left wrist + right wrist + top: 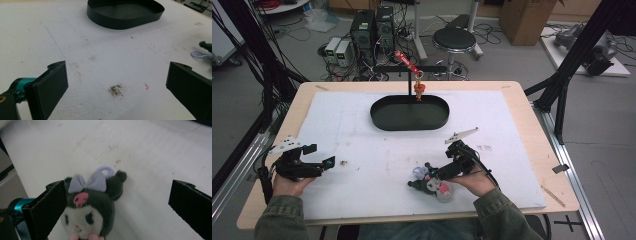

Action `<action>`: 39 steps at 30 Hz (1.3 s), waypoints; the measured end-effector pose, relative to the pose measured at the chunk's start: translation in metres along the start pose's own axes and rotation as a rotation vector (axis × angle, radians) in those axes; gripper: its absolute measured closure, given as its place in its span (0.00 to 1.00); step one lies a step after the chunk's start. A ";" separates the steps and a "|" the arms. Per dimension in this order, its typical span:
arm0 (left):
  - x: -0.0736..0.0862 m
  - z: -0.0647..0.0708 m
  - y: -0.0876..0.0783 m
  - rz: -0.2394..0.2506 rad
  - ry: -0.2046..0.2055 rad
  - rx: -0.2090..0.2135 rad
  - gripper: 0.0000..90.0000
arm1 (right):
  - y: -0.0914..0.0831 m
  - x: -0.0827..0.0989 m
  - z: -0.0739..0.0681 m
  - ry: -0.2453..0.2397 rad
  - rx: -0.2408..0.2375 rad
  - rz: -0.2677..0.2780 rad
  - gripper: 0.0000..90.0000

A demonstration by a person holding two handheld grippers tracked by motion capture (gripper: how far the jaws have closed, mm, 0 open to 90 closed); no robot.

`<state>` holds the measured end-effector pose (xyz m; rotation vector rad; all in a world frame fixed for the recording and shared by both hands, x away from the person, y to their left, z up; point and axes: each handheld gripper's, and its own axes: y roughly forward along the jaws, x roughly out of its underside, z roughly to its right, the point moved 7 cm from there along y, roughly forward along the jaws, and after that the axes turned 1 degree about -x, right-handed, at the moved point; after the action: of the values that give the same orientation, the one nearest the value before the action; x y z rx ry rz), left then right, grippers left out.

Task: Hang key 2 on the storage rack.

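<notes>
Right claw [428, 179] wide open around plush [88, 210], jaws either side, not yet closed. Plush lying on white desk [377, 150] near front edge, dark head, lilac bow [87, 182], pink skull, lilac loop [105, 171] behind the head. Sits off-centre, close to the left jaw in right gripper view, far from the other. Left claw [319, 156] open too, empty, hovering over bare desk well apart from plush. Black tray [409, 114] at desk's far middle, with a small orange charm [419, 89] hanging from a stand over its rim.

Risks, judged: closing off-centre likely shoves plush sideways or pinches just an ear; soft body may squash and slip out on lifting; loop could snag on a jaw tip.
</notes>
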<state>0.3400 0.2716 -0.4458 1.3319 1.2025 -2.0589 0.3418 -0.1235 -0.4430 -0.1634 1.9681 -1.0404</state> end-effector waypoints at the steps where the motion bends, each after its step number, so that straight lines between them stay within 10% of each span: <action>1: 0.000 0.000 0.000 0.001 0.001 0.001 0.05 | 0.001 0.003 -0.001 -0.001 -0.001 -0.011 0.01; 24: -0.001 0.001 -0.001 0.006 0.003 -0.008 0.05 | 0.014 0.053 -0.030 -0.090 -0.007 -0.177 0.02; 39: -0.001 0.001 -0.001 0.009 0.000 -0.005 0.05 | 0.014 0.064 -0.029 -0.101 0.041 -0.163 0.41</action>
<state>0.3394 0.2714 -0.4446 1.3327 1.1994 -2.0481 0.2848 -0.1270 -0.4866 -0.3526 1.8654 -1.1536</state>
